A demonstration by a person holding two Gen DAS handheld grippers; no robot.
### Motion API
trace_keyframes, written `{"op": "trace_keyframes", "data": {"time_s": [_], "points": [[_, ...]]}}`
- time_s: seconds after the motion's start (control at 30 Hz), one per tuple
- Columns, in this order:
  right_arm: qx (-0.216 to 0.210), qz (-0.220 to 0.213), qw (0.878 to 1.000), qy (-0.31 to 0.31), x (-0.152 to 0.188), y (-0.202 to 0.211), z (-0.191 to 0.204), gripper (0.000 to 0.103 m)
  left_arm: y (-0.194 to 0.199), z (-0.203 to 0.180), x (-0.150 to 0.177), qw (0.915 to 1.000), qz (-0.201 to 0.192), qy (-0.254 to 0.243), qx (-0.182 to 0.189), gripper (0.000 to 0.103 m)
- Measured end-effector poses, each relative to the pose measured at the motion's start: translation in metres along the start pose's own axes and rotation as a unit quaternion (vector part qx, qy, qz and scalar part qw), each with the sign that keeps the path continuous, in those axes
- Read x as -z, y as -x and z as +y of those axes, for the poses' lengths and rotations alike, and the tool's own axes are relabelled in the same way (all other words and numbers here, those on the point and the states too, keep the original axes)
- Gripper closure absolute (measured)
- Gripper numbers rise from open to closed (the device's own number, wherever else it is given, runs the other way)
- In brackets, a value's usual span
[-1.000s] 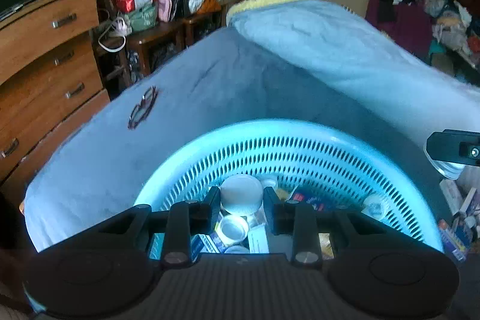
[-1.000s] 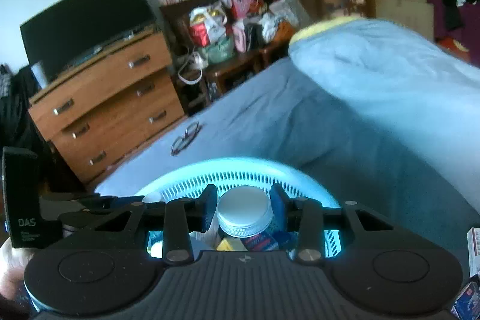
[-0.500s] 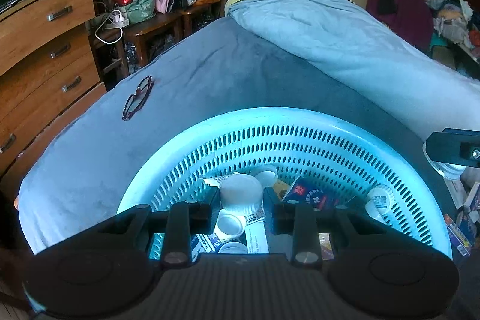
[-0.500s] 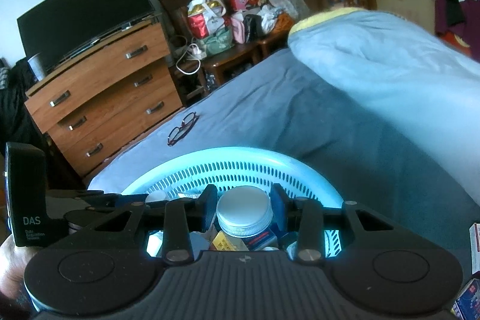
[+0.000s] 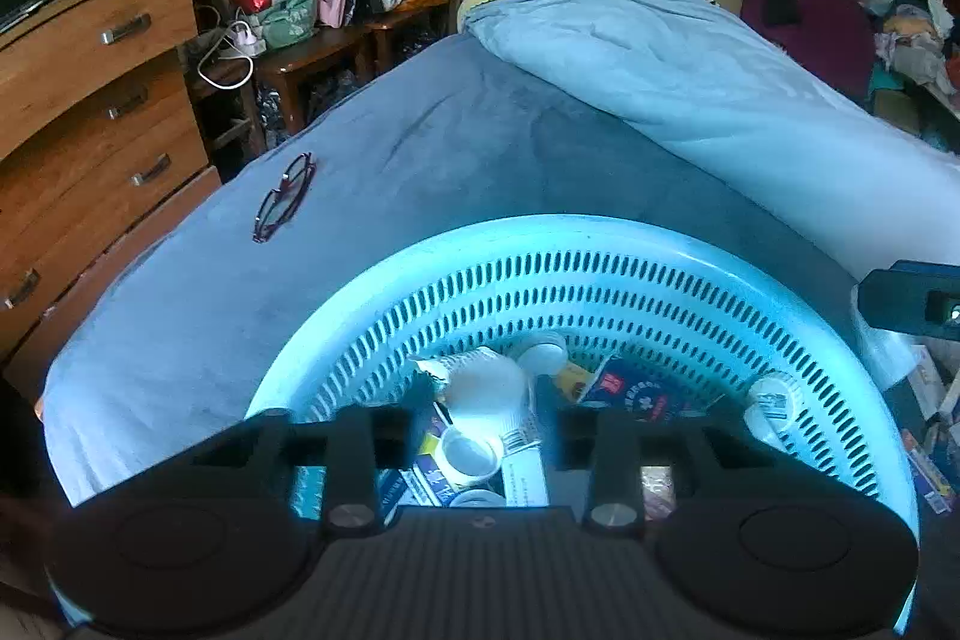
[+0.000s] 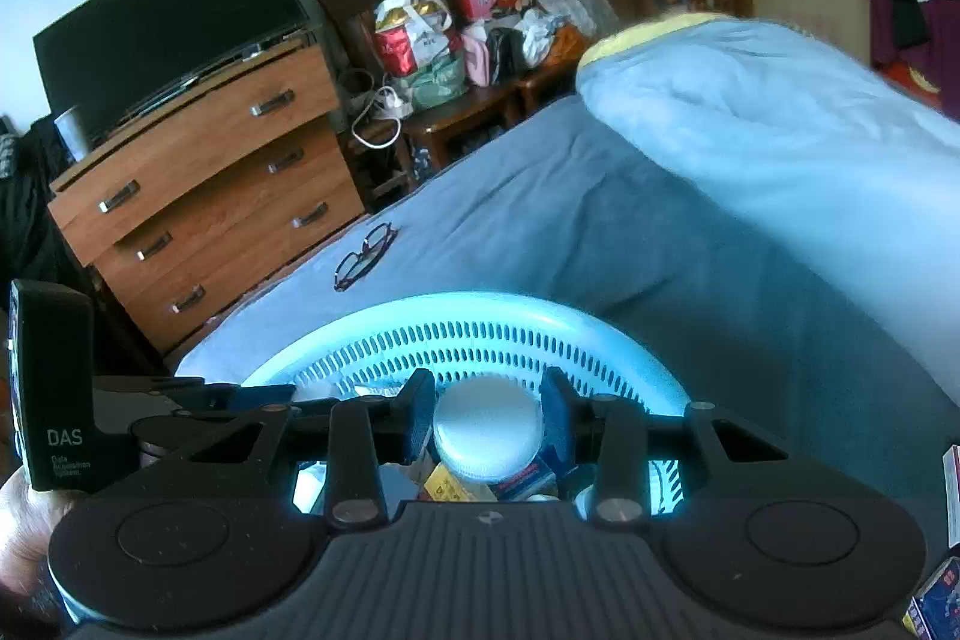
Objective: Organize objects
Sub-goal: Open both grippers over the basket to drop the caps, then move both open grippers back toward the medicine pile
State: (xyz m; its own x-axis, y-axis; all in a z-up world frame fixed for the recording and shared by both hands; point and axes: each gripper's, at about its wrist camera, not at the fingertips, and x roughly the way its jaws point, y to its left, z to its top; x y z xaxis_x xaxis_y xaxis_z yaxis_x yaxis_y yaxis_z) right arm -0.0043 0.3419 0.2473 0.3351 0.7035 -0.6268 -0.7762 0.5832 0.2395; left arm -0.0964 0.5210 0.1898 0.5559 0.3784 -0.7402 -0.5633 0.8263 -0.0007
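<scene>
Since a moment back, the left hand-held gripper (image 5: 486, 415) has let its jaws spread apart, and the white round-bottomed plastic bottle (image 5: 489, 391) it was pinching now lies loose between them on the pile inside the light blue perforated plastic basket (image 5: 600, 244), pads not touching it. So left is open, nothing held. The right hand-held gripper (image 6: 487, 421) is clamped narrow on a white-capped small bottle (image 6: 486, 427), held just over the same basket's near side. Around the dropped bottle sit small white jars and blue-and-red printed medicine boxes (image 5: 630, 391). The basket rests on a blue-grey bed (image 5: 420, 148). Further out, dark-framed folded eyeglasses (image 5: 285, 196) lie on the bed, well apart from the basket. Beyond that, a pale blue rolled quilt (image 5: 690, 58) and a brown wooden chest of drawers (image 6: 204, 196).
</scene>
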Motion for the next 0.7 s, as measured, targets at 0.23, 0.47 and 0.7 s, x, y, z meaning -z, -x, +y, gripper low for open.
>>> {"op": "trace_keyframes", "data": {"time_s": [0.23,0.47,0.7], "points": [[0.002,-0.009,1.000,0.001,0.002,0.000,0.001,0.049,0.002,0.001,0.001,0.9999,-0.012,0.003,-0.008,0.024],[0.043,-0.065,0.997,0.018,0.004,0.012,-0.001,0.000,0.003,0.002,-0.001,0.9998,-0.008,0.007,-0.017,0.001],[0.086,-0.143,0.986,0.011,0.042,0.069,-0.031,0.000,0.060,-0.033,0.010,0.9954,-0.093,-0.016,-0.021,0.001]]}}
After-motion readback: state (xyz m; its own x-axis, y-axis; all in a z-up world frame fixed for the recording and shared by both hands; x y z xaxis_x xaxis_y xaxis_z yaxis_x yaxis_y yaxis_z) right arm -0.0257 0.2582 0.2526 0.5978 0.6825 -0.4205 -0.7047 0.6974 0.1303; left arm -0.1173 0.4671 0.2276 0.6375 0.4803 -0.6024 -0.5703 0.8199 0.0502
